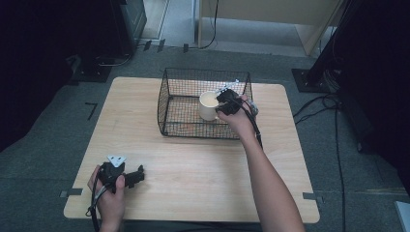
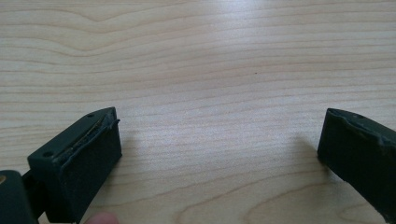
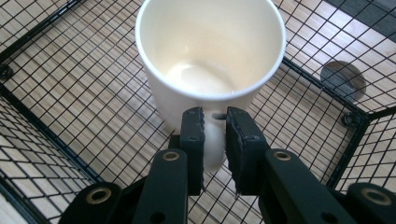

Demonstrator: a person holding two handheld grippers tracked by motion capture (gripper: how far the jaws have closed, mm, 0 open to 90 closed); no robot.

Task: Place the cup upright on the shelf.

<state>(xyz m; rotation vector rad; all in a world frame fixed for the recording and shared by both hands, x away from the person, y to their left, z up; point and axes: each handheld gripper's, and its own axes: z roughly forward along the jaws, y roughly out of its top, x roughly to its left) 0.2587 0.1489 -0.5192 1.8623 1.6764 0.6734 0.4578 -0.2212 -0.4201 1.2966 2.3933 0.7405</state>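
Note:
A white mug (image 1: 208, 106) is upright and empty inside a black wire basket (image 1: 170, 99) at the back middle of the wooden table. My right gripper (image 1: 227, 103) reaches into the basket from the right. In the right gripper view its jaws are shut on the mug's handle (image 3: 214, 140), just below the rim of the mug (image 3: 210, 51). My left gripper (image 1: 133, 176) rests low over the table near the front left corner. In the left gripper view the left gripper (image 2: 219, 154) stands open, with bare wood between its wide-apart jaws.
The wire basket (image 3: 56, 93) has mesh walls and a mesh floor around the mug. The table (image 1: 193, 169) has bare wood in front of the basket. Cables and dark stands (image 1: 329, 72) lie on the grey floor beyond the table's right side.

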